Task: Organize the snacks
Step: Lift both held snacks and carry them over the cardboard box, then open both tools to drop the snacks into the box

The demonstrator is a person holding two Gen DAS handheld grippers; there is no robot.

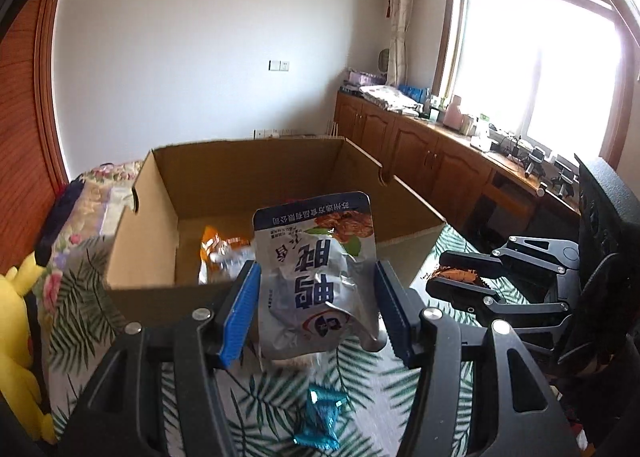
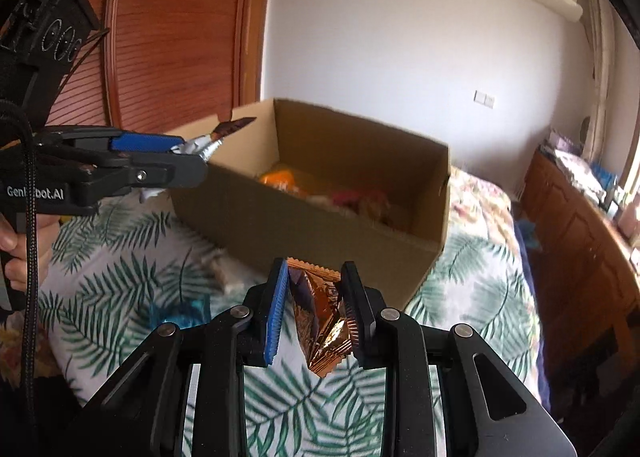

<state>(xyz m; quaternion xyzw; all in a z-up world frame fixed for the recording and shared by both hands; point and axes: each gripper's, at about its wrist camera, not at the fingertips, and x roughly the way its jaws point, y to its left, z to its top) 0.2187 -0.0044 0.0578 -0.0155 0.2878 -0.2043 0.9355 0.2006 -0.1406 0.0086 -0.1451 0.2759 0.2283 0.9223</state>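
Note:
My left gripper is shut on a silver snack pouch with blue characters, held just in front of an open cardboard box. An orange packet lies inside the box. My right gripper is shut on a copper-brown foil wrapper, held above the bed near the box. The right gripper also shows in the left wrist view. The left gripper shows in the right wrist view with the pouch. A blue foil candy lies on the leaf-print sheet.
The box sits on a bed with a leaf-print sheet. A yellow plush toy is at the left. Wooden cabinets with clutter run under the window at the right. A wooden wardrobe stands behind the box.

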